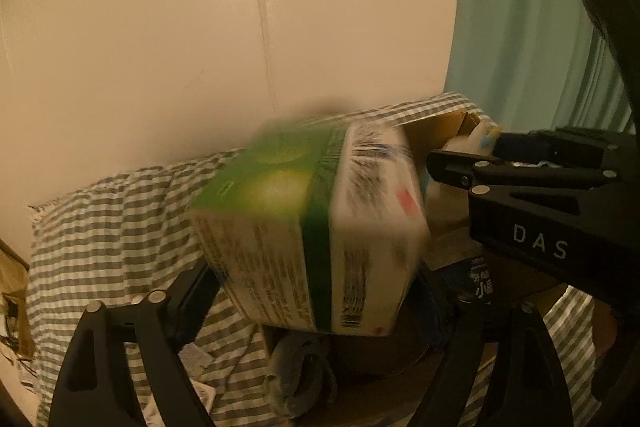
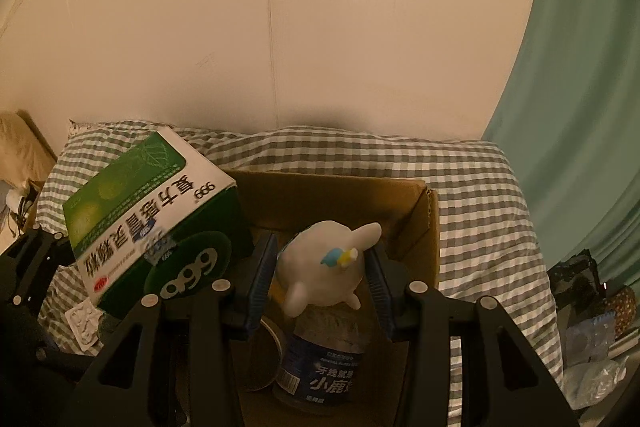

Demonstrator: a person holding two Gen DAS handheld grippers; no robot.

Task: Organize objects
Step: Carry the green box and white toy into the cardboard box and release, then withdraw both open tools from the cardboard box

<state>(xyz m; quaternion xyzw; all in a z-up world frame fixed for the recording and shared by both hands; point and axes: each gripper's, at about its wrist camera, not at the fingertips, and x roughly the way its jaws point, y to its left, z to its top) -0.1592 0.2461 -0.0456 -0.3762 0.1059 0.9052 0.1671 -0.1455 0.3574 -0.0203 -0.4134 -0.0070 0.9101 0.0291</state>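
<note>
A green-and-white medicine box [image 1: 316, 227] is pinched in the left tool [image 1: 316, 291], held beside the cardboard box [image 2: 416, 211]. A white toy [image 2: 324, 267] is clamped between the right tool [image 2: 320, 267] fingers, above that box.

Dim, warm-lit room corner.
Cream panelled wall [image 2: 320, 27] behind, teal curtain [image 2: 580, 107] at right, grey-checked bedding [image 2: 472, 195] below the wall.

Medicine box [image 2: 148, 223] blocks cardboard box [image 2: 430, 227] left side; right side open.
</note>
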